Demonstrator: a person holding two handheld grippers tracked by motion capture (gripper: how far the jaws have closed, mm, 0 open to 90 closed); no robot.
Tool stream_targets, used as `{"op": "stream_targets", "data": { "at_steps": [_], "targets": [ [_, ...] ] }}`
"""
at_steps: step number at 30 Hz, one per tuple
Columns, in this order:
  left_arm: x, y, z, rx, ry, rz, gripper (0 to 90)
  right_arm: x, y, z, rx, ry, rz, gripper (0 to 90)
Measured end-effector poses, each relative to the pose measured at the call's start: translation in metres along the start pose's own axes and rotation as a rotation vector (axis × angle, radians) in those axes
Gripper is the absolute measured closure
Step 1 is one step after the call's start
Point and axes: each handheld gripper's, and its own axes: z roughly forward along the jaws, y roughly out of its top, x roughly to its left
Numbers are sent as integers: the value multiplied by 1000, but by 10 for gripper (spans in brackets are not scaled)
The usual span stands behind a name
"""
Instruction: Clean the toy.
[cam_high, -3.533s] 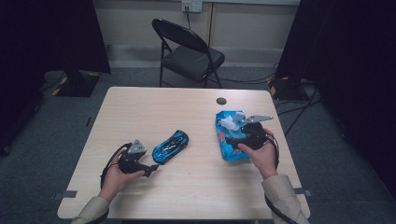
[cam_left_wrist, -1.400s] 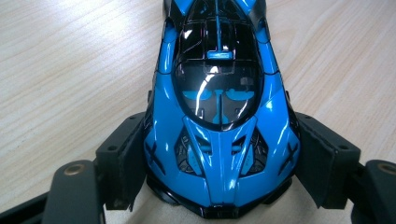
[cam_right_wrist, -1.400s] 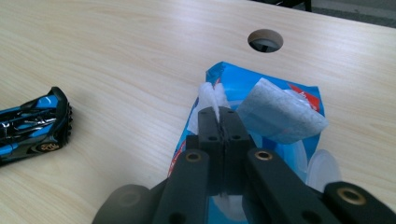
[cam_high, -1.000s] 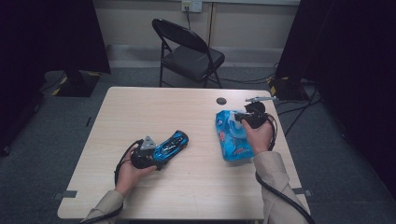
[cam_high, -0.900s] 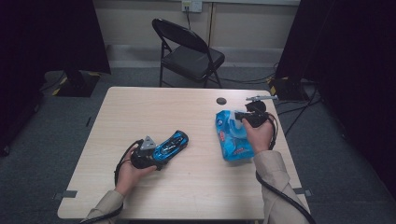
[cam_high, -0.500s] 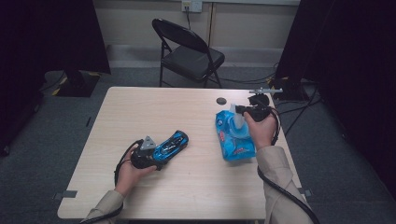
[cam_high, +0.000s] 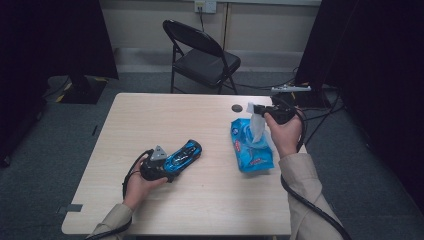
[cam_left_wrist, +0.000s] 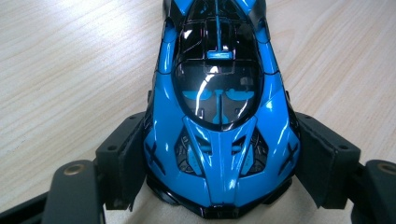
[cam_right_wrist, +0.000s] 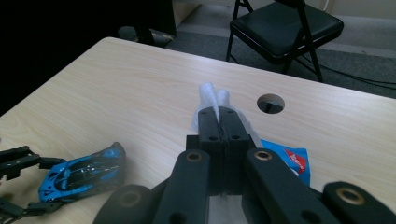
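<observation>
A glossy blue and black toy car (cam_high: 184, 152) lies on the pale wooden table (cam_high: 165, 115) at the front left. My left gripper (cam_high: 169, 165) is shut on it, its pads (cam_left_wrist: 126, 163) pressing both flanks of the car (cam_left_wrist: 219, 116). A blue pack of wet wipes (cam_high: 252, 150) lies at the right. Above the pack, my right gripper (cam_high: 256, 109) is shut on a white wipe (cam_high: 258, 126) that stretches up out of the pack's opening. Past the closed tips of the right gripper (cam_right_wrist: 218, 114) pokes the wipe's end (cam_right_wrist: 210, 94), with the pack (cam_right_wrist: 287, 158) below.
A round cable hole (cam_high: 237, 108) sits in the table just behind the pack. A black folding chair (cam_high: 205, 55) stands beyond the far edge. Cables trail over the floor at the right. The right gripper view also shows the car (cam_right_wrist: 81, 177) in the left gripper (cam_right_wrist: 18, 182).
My right gripper has risen above the pack and drawn the white wipe up with it. The left gripper and the car have stayed where they were.
</observation>
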Motion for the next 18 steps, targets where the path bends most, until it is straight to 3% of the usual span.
{"op": "stream_targets", "data": {
  "at_steps": [10,18],
  "targets": [
    [0,0,0,0,-1,1,258,22,14,-17,-49,82,-22,899],
    [0,0,0,-1,-1,1,258,44,6,-14,-51,182,-25,899]
  ]
}}
